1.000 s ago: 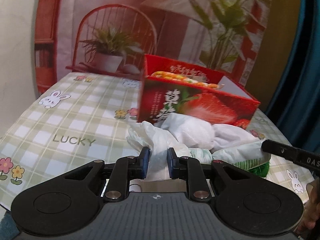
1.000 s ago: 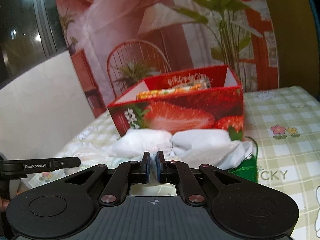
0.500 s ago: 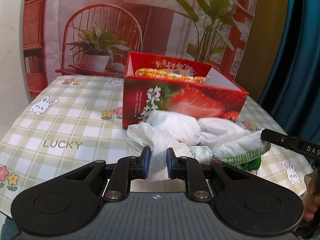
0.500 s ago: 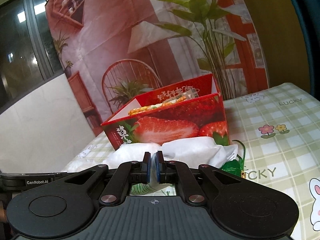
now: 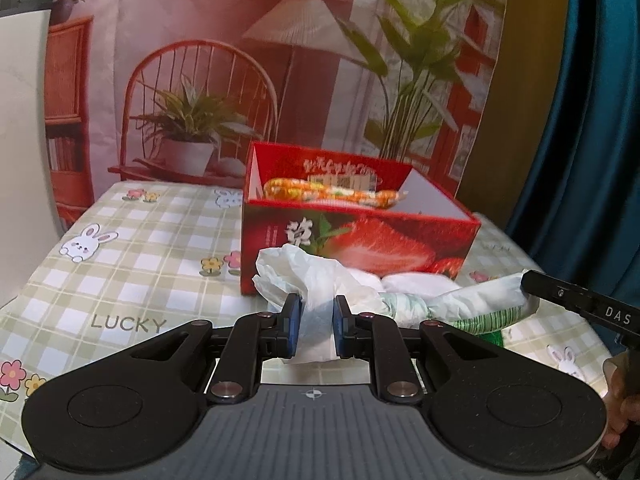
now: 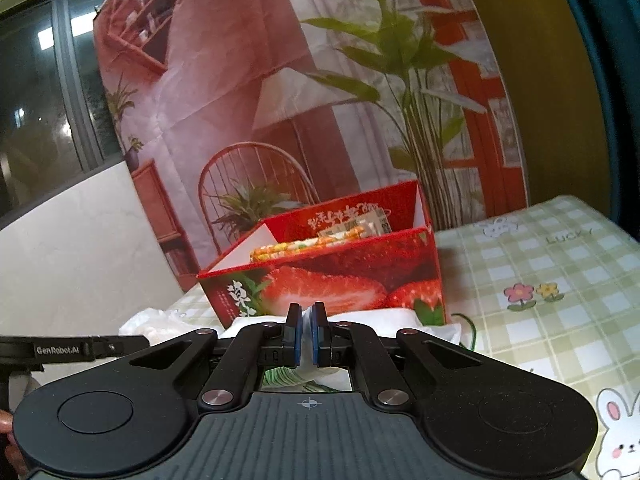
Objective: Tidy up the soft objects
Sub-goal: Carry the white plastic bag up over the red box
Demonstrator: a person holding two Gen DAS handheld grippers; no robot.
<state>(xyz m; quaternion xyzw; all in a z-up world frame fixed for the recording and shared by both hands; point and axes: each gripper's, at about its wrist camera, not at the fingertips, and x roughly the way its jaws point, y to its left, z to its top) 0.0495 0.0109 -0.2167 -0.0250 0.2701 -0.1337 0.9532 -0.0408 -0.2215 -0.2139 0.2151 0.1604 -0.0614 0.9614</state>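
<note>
A crumpled white plastic bag (image 5: 320, 276) with green stripes hangs stretched in front of the red strawberry box (image 5: 360, 236). My left gripper (image 5: 314, 320) is shut on the bag's left end, with white film bunched between the blue pads. The bag twists rightward to my right gripper's finger (image 5: 580, 304). In the right wrist view my right gripper (image 6: 307, 332) is shut, a thin sliver of the bag (image 6: 320, 376) pinched between its pads. White soft bundles (image 5: 416, 284) lie against the box front (image 6: 340, 280). An orange snack packet (image 5: 332, 194) lies inside the box.
A green-checked tablecloth (image 5: 132, 264) with rabbits and flowers covers the table. A printed backdrop (image 5: 240, 60) hangs behind it and a blue curtain (image 5: 592, 120) to the right. A green loop (image 6: 468, 328) pokes out beside the bundles. A person's fingers (image 5: 616, 400) hold the right handle.
Both grippers have risen and drawn back a little, lifting the bag off the table and pulling it taut between them. The box now sits lower and farther in both views.
</note>
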